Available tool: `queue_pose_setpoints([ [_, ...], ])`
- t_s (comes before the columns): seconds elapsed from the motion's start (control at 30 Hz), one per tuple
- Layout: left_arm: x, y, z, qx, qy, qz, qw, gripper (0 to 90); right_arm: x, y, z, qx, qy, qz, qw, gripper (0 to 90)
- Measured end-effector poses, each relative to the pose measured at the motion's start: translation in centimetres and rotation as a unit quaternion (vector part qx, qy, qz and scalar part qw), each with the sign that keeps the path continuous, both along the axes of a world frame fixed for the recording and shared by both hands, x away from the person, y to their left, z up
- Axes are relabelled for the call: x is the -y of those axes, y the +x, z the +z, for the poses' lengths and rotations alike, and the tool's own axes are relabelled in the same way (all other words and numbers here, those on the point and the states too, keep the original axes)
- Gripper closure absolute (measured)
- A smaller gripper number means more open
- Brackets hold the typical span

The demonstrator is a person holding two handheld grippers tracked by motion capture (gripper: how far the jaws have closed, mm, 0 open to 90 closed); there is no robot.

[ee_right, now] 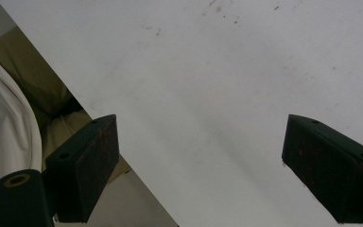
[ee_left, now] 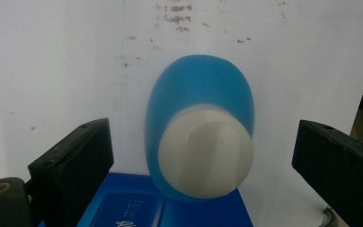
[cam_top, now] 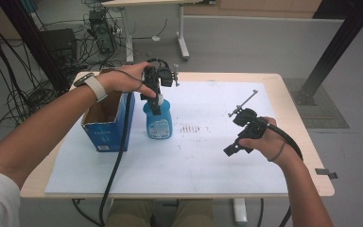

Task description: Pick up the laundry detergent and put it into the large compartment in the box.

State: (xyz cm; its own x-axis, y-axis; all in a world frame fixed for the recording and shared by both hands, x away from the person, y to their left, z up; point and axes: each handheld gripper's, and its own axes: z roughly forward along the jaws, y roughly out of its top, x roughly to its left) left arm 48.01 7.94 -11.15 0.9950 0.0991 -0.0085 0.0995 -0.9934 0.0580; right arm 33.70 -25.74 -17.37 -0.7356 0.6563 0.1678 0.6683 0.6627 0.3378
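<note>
A blue bottle [cam_top: 159, 120] with a white cap stands upright on the white sheet, just right of the blue box [cam_top: 108, 124]. My left gripper [cam_top: 157, 100] hangs straight above the bottle, pointing down, jaws wide open. In the left gripper view the white cap [ee_left: 205, 156] sits between the two jaws with a gap on each side, touching neither. My right gripper [cam_top: 232, 149] is held low over the sheet at the right, open, with nothing between its jaws. The right gripper view looks down on bare white sheet [ee_right: 227, 94] and the table's near edge.
The open-topped blue cardboard box stands at the table's left side. A white sheet [cam_top: 203, 156] covers most of the wooden table [cam_top: 312, 156], with small dark marks [cam_top: 189, 128] near the middle. Cables and a desk leg lie on the floor behind.
</note>
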Motion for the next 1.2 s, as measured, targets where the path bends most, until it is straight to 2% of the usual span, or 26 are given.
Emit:
queue_pose_setpoints([
  [1.2,0.16,0.20,-0.08,-0.003,0.004,0.005,1.0000,6.8,-0.04,0.03,0.15,0.003,0.000,0.001,1.0000,11.8],
])
